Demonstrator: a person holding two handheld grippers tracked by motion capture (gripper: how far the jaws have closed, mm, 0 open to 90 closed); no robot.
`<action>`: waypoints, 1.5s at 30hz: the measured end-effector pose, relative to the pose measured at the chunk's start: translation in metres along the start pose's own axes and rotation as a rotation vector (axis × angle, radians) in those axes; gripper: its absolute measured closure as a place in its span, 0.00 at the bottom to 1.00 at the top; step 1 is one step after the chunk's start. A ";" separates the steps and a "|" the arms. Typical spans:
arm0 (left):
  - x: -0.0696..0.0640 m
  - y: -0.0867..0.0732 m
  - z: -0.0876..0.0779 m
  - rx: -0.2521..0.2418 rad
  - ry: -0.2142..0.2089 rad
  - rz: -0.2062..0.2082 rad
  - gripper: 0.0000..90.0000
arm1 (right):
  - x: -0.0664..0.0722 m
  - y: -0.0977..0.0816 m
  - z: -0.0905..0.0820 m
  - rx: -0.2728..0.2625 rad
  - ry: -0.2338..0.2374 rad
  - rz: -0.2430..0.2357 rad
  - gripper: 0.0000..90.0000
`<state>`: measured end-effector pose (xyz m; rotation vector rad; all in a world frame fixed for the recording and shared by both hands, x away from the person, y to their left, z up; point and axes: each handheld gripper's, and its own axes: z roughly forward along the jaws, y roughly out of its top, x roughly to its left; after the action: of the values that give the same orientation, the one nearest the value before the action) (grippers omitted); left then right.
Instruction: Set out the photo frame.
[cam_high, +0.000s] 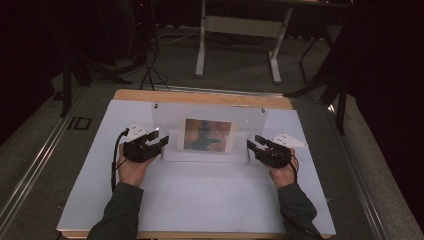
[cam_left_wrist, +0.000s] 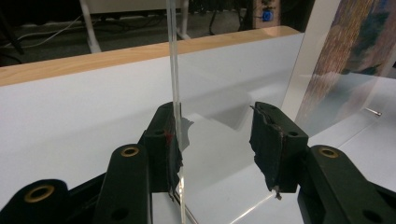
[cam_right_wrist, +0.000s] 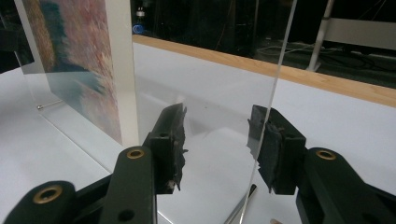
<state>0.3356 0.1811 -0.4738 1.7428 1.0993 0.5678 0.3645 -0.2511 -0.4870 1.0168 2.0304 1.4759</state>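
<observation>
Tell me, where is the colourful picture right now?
In the high view, the colourful painted picture stands inside the clear acrylic upright frame at the middle of the white table, between the left tool and the right tool.

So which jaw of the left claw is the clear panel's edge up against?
The jaw at left in the left gripper view: the clear panel runs edge-on down its inner face. The other jaw of the left claw stands apart across a gap.
</observation>
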 end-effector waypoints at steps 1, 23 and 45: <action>0.000 0.000 0.000 0.001 -0.001 0.000 0.59 | 0.000 0.000 0.000 0.000 0.000 -0.001 0.61; 0.007 -0.002 0.000 -0.004 -0.035 -0.019 0.50 | 0.000 0.000 0.002 0.019 -0.002 -0.025 0.54; 0.024 -0.003 -0.021 -0.026 -0.078 -0.058 0.49 | -0.017 0.012 -0.021 0.004 0.080 -0.008 0.39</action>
<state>0.3300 0.2119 -0.4697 1.6909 1.0797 0.4722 0.3641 -0.2758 -0.4702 0.9644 2.0916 1.5317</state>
